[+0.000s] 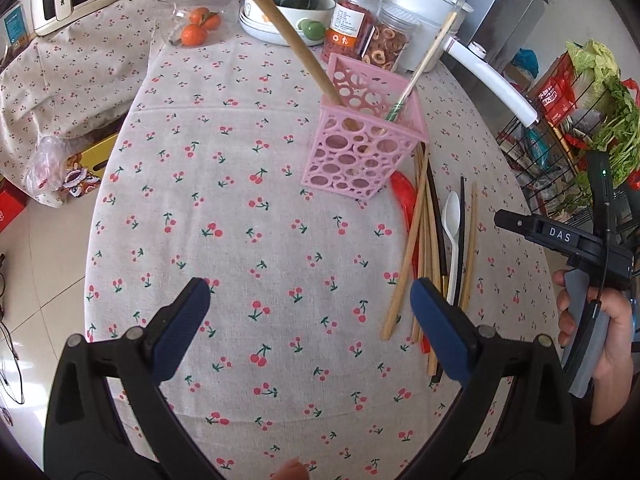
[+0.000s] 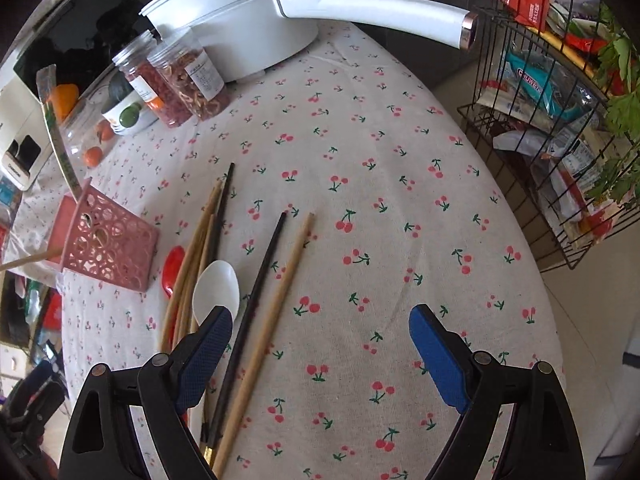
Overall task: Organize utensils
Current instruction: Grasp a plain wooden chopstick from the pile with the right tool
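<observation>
Chopsticks (image 2: 256, 340) lie lengthwise along right tool's (image 2: 320, 356) view, nearest its left pad | right tool nearer, gaping, empty | left tool (image 1: 310, 326) gaping too (pink basket (image 1: 362, 148) beyond)

One pink plastic basket with round holes (image 1: 362, 148) holds two long sticks. Left of the right gripper's fingers lie one white plastic spoon (image 2: 216, 286) and one red plastic spoon (image 2: 173, 268).

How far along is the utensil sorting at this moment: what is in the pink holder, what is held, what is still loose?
Done: the pink holder already stands with a long wooden handle and a thin stick in it. In hand: nothing; the left gripper and the right gripper are both open and empty above the tablecloth. Left: chopsticks, a white spoon and a red spoon lie loose beside the holder.
</observation>
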